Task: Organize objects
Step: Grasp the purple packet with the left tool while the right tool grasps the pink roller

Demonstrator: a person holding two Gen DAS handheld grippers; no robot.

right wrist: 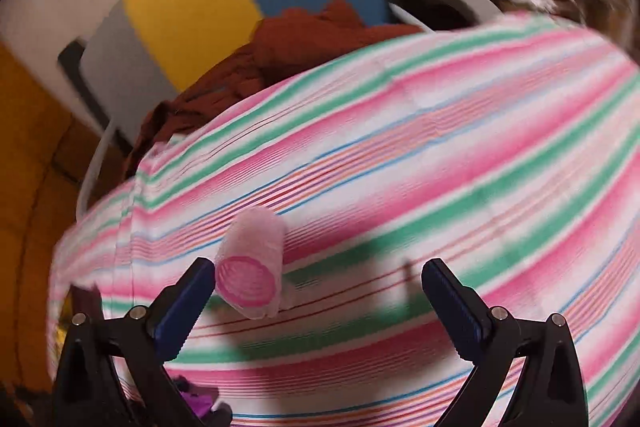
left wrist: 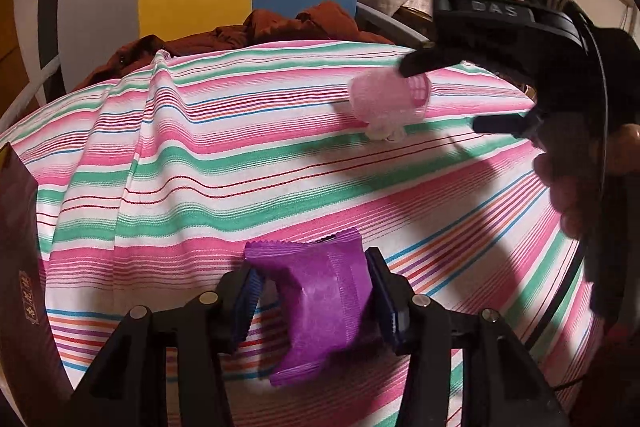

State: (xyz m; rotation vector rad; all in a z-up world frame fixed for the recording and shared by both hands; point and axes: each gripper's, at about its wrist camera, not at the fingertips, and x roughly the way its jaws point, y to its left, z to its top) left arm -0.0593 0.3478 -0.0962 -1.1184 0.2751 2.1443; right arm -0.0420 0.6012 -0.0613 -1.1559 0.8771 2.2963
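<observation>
Pinching a crinkly purple foil packet (left wrist: pixel 320 307) between its blue-padded jaws, the left gripper (left wrist: pixel 316 301) carries it clear of the striped pink-and-green tablecloth (left wrist: pixel 180 163), probably to move it. Farther out, the right gripper (right wrist: pixel 318 291) is spread wide around a pink cylindrical hair roller (right wrist: pixel 252 267) lying on the cloth, touching the left finger only, so the approach looks off-centre. Rust-red crumpled fabric (left wrist: pixel 280 27) sits past the table's far edge.

One purple sachet (left wrist: pixel 320 307); one pink hair roller (right wrist: pixel 251 269); one striped cloth (left wrist: pixel 240 167); one rust-red garment (left wrist: pixel 280 27); one dark box (left wrist: pixel 20 267); two grippers: left gripper (left wrist: pixel 312 291), right gripper (right wrist: pixel 320 291).
</observation>
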